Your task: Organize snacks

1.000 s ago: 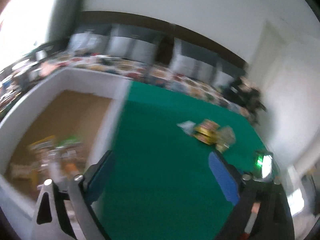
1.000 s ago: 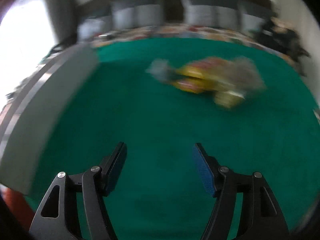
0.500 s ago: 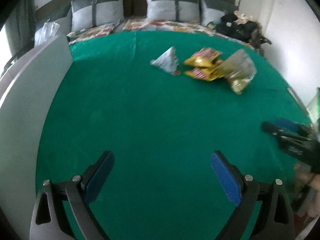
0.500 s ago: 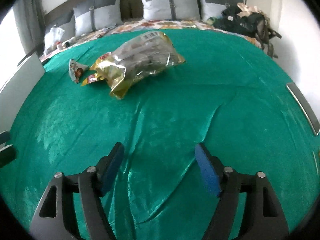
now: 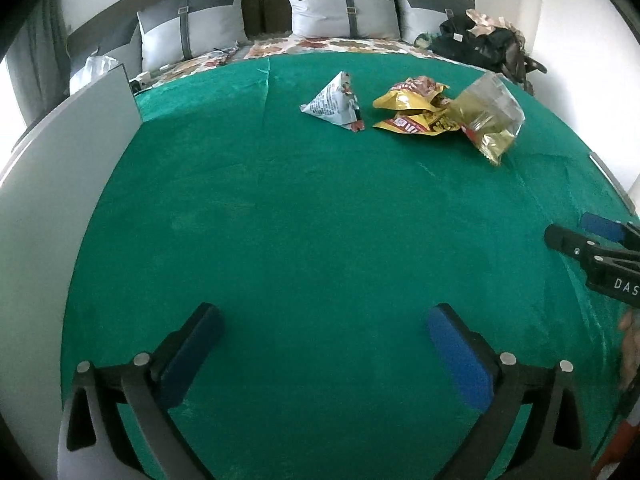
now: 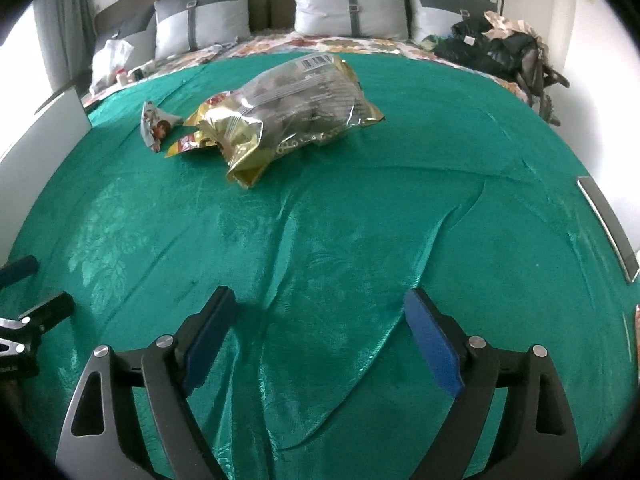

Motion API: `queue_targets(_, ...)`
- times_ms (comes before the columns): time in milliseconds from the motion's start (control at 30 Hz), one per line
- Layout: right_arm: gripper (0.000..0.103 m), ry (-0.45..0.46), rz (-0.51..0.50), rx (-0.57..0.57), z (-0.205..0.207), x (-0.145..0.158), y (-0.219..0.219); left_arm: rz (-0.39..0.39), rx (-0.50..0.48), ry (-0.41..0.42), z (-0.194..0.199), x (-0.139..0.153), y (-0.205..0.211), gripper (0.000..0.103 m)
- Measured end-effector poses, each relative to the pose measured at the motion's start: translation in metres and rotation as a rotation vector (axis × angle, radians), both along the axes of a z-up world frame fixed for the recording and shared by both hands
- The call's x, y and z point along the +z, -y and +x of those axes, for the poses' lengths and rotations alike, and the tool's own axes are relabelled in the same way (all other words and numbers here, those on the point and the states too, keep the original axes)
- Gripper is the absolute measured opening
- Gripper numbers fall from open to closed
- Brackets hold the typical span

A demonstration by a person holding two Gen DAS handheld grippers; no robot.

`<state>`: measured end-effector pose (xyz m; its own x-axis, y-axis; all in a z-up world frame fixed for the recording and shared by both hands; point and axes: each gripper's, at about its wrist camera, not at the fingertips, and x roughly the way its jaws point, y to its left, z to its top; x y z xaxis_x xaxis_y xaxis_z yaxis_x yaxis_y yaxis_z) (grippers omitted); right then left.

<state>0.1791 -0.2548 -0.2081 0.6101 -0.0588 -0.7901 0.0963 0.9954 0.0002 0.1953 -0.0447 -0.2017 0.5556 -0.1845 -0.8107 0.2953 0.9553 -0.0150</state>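
Note:
Snack packs lie in a cluster on the green cloth [image 5: 300, 220]: a white pyramid pack [image 5: 334, 104], yellow packs [image 5: 416, 108] and a clear-and-gold bag [image 5: 490, 120]. In the right wrist view the gold bag [image 6: 296, 108] is nearest, with the pyramid pack [image 6: 156, 126] to its left. My left gripper [image 5: 322, 322] is open and empty, well short of the snacks. My right gripper [image 6: 320, 304] is open and empty above the cloth; it also shows at the right edge of the left wrist view [image 5: 592, 240].
A white box wall [image 5: 60, 184] stands along the left side. Grey pillows [image 5: 344, 8] and a floral sheet lie behind the cloth. A dark heap of bags [image 6: 504, 52] sits at the back right. The cloth has folds [image 6: 304, 248] in front of my right gripper.
Both views have steadied after a fast swing. My left gripper turned away from the box interior toward the snacks. My right gripper moved right; the gold bag now looks closer.

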Motion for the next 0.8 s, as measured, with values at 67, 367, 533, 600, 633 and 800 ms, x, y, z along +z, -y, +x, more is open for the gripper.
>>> queue_targets(67, 0.089, 0.0, -0.001, 0.0, -0.0003, 0.0002, 0.0005, 0.0, 0.0, 0.0, -0.0011, 0.0003, -0.001, 0.103)
queue_targets(367, 0.089, 0.0, -0.001, 0.0, -0.0001, 0.0005, 0.0004, -0.001, 0.0, 0.0, -0.0025, 0.0004, -0.0022, 0.103)
queue_targets(533, 0.09, 0.0, -0.001, 0.001, -0.0001, 0.0008, 0.0005, -0.002, -0.002, 0.0, -0.002, 0.0004, -0.0034, 0.103)
queue_targets(600, 0.09, -0.001, -0.002, 0.001, -0.0002, 0.0009, 0.0007, -0.001, -0.002, 0.0, -0.0017, 0.0004, -0.0036, 0.103)
queue_targets(633, 0.09, 0.0, -0.002, 0.001, 0.0, 0.0009, 0.0004, -0.001, -0.002, 0.0, -0.0017, 0.0005, -0.0036, 0.103)
queue_targets(800, 0.09, -0.002, -0.006, -0.002, -0.0006, 0.0012, 0.0014, 0.0, -0.002, 0.0, -0.0026, 0.0004, -0.0043, 0.103)
